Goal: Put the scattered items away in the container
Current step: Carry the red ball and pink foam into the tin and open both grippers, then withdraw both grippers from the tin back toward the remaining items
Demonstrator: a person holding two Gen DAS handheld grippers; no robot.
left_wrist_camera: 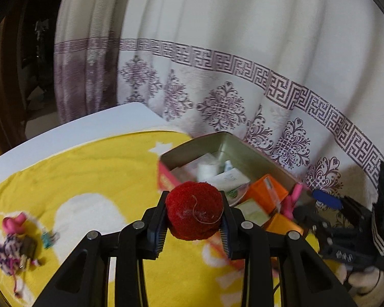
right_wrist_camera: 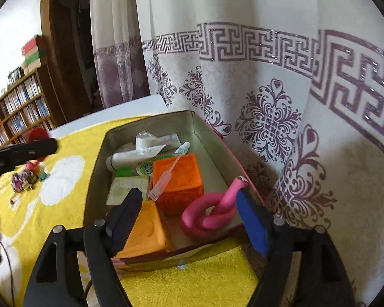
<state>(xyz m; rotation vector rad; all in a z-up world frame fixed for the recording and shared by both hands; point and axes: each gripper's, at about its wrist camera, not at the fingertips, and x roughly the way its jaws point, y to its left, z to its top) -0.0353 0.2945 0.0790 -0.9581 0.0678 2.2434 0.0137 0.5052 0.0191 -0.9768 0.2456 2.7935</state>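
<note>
The left gripper (left_wrist_camera: 194, 226) is pinching the red pom-pom (left_wrist_camera: 194, 211) just short of the tin's (left_wrist_camera: 245, 151) near-left wall — soft fluff could be slipping out or snagging the rim, esp. w/ the right gripper (right_wrist_camera: 189, 220) hanging wide apart, empty, over the tin's near end by the pink foam curler (right_wrist_camera: 210, 217).

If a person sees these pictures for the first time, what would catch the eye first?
Probably the red pompom clamped in the left gripper, near the open tin box. Next, the orange cube and the knotted pink roller inside the box, under the open right gripper.
</note>
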